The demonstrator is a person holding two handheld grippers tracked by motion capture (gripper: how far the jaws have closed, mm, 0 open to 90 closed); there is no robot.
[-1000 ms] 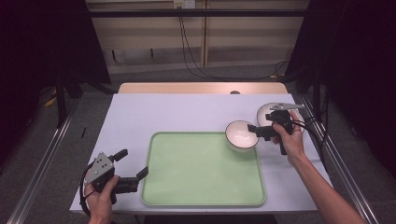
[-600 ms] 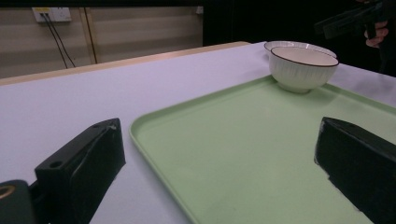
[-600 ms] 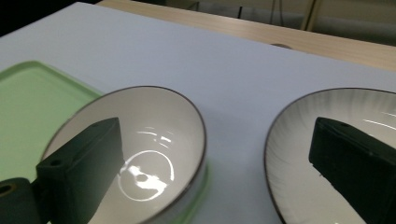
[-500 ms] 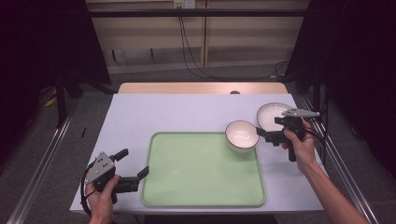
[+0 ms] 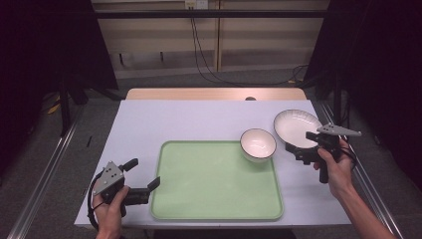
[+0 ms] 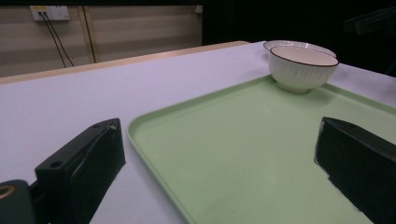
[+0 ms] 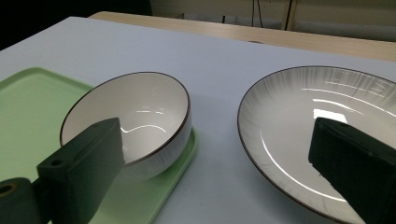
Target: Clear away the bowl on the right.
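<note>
White cloth covers the big table [image 5: 199,119]. On it lies a flat green plastic tray [image 5: 214,181], with a small white china bowl [image 5: 258,144] in its far right corner. Just right of the tray sits a wide white china plate [image 5: 296,127]. It looks hard, slippery and easy to break; I would grab its thin rim. The right gripper [image 5: 304,147] waits beside it, jaws spread wide. The left gripper [image 5: 142,175] rests near the tray's left edge, jaws also apart.

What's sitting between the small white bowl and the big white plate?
Nothing: bare pale table separates the small white bowl from the big white plate, seen in the right gripper view.
</note>
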